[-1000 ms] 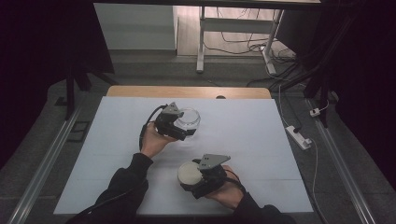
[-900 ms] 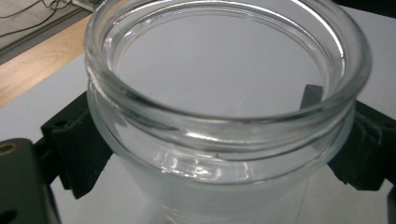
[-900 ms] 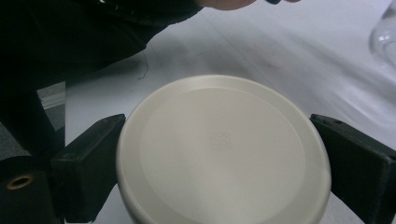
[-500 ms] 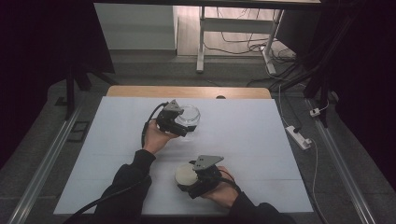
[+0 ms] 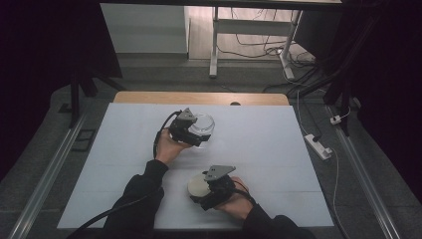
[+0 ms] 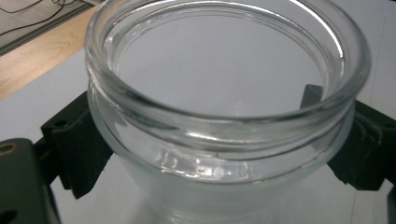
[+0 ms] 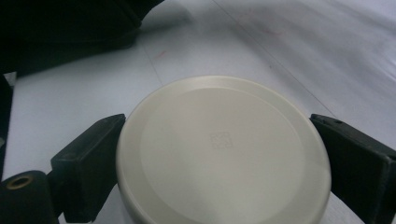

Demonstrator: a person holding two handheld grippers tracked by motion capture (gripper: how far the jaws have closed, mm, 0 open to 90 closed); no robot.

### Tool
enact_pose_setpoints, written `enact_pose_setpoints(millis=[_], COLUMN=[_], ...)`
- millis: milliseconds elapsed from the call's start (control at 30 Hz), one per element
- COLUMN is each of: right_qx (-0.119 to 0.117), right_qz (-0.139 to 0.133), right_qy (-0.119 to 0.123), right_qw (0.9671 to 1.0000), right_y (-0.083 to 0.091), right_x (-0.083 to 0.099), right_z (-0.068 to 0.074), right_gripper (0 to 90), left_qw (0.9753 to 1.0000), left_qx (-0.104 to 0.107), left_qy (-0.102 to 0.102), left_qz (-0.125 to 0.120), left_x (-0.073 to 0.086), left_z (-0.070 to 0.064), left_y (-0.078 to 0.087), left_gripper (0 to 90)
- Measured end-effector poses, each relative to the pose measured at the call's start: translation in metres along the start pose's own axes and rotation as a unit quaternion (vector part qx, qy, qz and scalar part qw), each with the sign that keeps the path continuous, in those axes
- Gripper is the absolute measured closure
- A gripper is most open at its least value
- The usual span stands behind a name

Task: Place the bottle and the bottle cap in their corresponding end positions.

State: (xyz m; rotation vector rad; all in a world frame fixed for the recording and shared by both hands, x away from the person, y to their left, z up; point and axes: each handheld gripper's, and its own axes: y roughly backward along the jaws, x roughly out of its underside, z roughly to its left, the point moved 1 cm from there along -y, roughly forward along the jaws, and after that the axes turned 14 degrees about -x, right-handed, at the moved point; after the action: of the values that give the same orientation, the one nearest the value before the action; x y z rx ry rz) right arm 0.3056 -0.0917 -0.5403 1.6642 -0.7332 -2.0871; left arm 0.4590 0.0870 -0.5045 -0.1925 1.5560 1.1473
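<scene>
We see the left gripper (image 5: 195,132) with its black jaws pressed against both sides of a clear glass jar (image 6: 224,107), open mouth up, near the middle of the white table (image 5: 278,144). Nearer the person, the right gripper (image 5: 201,191) pinches a round cream lid (image 7: 223,154) between its jaws, close above the tabletop. Dark sleeves (image 5: 142,196) enter from below.
</scene>
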Motion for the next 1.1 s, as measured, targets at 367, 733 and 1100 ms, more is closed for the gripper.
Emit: enact_pose_setpoints(millis=[367,733,1100], right_qx=[-0.001,0.006,-0.002], right_qz=[0.016,0.038,0.033], right_qy=[-0.014,-0.033,-0.046], right_qw=[0.9998,0.9987,0.9984], right_y=[-0.004,-0.008,-0.007], right_x=[0.002,0.002,0.001], right_z=[-0.006,-0.009,-0.010], right_gripper=[7.1,6.7,2.7], left_qw=[1.0000,1.0000,0.9995], left_qx=[-0.002,0.002,0.000], left_qy=[0.003,-0.003,0.003], left_qz=[0.003,0.000,0.032], left_x=[0.007,0.011,0.008], left_z=[-0.001,0.000,-0.001], left_y=[-0.009,-0.010,-0.013], left_gripper=[7.4,7.1,2.3])
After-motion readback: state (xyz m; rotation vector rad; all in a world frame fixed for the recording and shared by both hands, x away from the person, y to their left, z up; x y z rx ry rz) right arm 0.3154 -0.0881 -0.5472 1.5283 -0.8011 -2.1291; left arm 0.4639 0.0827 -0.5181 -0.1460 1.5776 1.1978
